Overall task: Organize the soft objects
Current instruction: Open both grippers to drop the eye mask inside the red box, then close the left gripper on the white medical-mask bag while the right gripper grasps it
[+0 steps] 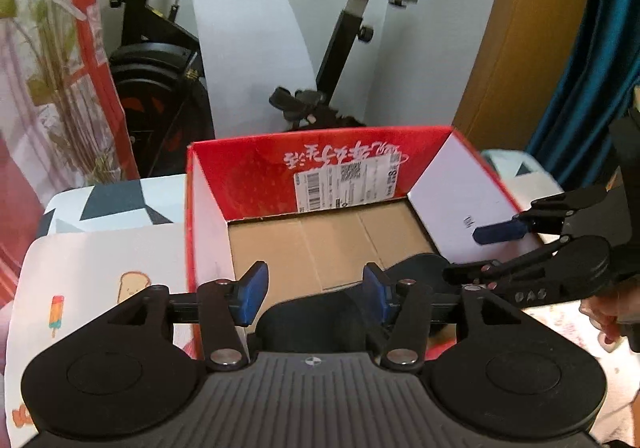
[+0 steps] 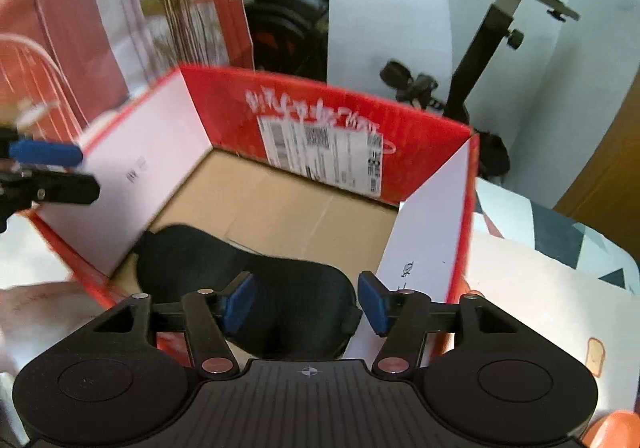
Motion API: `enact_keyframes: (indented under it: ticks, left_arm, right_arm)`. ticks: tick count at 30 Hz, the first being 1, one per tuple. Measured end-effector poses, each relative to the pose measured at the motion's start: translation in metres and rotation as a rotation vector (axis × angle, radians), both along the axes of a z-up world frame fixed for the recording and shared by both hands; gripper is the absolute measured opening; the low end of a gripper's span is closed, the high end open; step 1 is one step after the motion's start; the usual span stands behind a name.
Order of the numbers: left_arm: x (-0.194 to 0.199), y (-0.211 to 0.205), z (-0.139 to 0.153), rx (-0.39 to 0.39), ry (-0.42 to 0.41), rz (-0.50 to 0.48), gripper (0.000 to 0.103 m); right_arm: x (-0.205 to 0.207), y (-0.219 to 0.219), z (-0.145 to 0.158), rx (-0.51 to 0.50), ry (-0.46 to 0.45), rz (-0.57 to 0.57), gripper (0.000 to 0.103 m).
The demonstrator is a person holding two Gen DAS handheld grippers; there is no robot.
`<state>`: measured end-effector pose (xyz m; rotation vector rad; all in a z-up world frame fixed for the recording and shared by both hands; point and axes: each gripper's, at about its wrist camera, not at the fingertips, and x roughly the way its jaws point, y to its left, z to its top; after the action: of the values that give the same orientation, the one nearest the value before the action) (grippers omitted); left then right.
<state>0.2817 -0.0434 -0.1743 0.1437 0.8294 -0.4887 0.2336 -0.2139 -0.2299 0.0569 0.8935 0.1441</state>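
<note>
A black soft eye mask [image 2: 248,288] lies on the brown cardboard floor of a red box [image 2: 320,103] with white flaps, at its near side. It also shows in the left wrist view [image 1: 320,312] below my left gripper. My left gripper [image 1: 316,288] is open and empty above the box's near edge [image 1: 192,232]. My right gripper [image 2: 306,304] is open and empty just above the mask. Each gripper shows at the edge of the other's view, the right one [image 1: 500,232] and the left one [image 2: 48,155].
The box stands on a patterned cloth surface [image 1: 92,276]. Behind it are an exercise bike [image 1: 160,59], a white curved sheet [image 1: 248,39], a plant [image 1: 48,47] at left, a wooden panel [image 1: 532,27] and a blue curtain [image 1: 592,59] at right.
</note>
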Motion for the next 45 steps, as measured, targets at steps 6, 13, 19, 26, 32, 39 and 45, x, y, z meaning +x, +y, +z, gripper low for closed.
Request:
enact_keyframes:
  ticks: [6, 13, 19, 26, 32, 39, 45]
  left_arm:
    - [-0.034, 0.037, 0.012, -0.095, -0.003, 0.074, 0.057]
    - [-0.061, 0.071, -0.004, -0.159, 0.048, 0.195, 0.058]
    - [-0.068, 0.085, -0.022, -0.194, 0.114, 0.259, 0.057]
    - [-0.080, 0.091, -0.028, -0.235, 0.139, 0.275, 0.058]
    - [-0.079, 0.101, -0.039, -0.263, 0.182, 0.306, 0.058]
    - [-0.069, 0.098, -0.053, -0.307, 0.260, 0.319, 0.058]
    - [-0.059, 0.084, -0.065, -0.250, 0.313, 0.256, 0.058]
  right_arm:
    - [-0.049, -0.015, 0.015, 0.142, -0.068, -0.024, 0.057]
    - [-0.091, -0.012, 0.015, 0.186, -0.123, -0.064, 0.058]
    - [-0.110, -0.013, 0.023, 0.224, -0.160, -0.078, 0.058]
    - [-0.126, -0.012, 0.007, 0.264, -0.123, -0.100, 0.058]
    - [-0.125, -0.013, -0.014, 0.316, -0.066, -0.131, 0.058]
    - [-0.112, -0.022, -0.041, 0.420, 0.042, -0.158, 0.067]
    - [-0.096, -0.030, -0.058, 0.481, 0.130, -0.176, 0.071]
